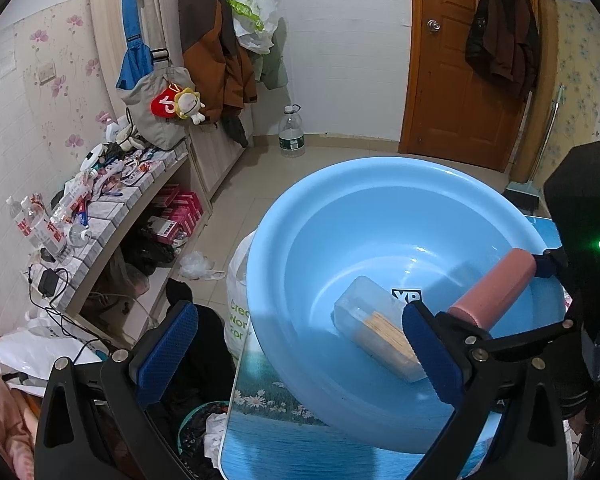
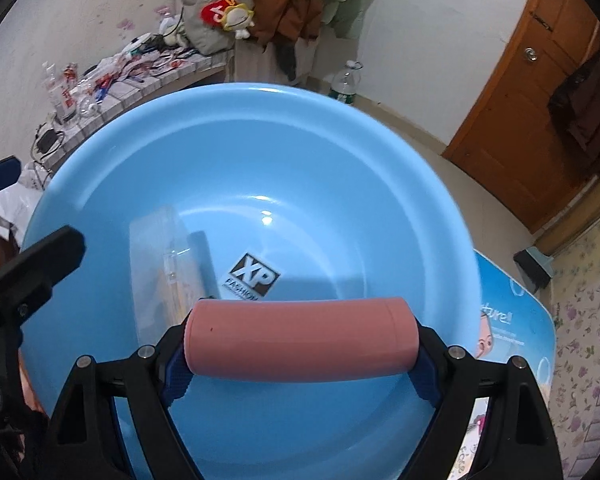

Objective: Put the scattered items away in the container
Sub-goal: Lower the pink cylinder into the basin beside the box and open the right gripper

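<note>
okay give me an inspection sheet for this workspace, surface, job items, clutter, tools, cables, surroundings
Surface: printed table carrying the blue basin.
Job's things: clear box lying in the basin; pink cylinder held endwise over it.
Clutter: bottles and packets on the tiled shelf.
Tools: right tool shut on the pink cylinder; left tool open, empty.
Cables: black charger lead on the shelf end.
Surroundings: wooden door, hanging coats, water bottle on the floor.

left gripper: jaws spread wide, empty, angled downward | right gripper: jaws clamped endwise on pink cylindrical bottle, tilted steeply down
</note>
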Demonstrator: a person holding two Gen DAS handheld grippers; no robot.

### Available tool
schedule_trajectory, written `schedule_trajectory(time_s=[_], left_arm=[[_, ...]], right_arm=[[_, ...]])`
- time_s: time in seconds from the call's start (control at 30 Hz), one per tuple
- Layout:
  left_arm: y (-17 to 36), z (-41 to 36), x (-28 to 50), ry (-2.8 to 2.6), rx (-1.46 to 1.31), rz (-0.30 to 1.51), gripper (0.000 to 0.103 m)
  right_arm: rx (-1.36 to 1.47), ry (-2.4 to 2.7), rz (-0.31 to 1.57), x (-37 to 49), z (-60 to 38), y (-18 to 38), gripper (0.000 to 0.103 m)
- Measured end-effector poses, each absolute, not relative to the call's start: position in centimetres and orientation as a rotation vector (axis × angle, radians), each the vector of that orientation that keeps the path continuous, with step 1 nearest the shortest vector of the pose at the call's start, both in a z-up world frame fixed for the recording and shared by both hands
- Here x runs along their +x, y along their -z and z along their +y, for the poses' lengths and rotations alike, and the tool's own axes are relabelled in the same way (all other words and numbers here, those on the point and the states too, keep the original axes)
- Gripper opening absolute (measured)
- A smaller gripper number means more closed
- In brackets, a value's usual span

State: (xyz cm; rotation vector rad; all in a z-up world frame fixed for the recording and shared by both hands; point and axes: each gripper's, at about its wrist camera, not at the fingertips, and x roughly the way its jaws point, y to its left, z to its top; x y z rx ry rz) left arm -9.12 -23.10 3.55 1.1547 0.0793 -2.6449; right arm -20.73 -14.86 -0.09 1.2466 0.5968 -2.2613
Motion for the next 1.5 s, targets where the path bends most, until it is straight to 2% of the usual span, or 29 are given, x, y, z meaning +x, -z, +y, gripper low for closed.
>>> schedule_trajectory(time_s=[1.5], left_arm=[[-3.1, -22.7, -9.0, 2.649, 1.175, 0.076, 0.103]], right_arm=[[1.289, 2.215, 0.607, -19.6, -14.2, 0.9, 0.088]])
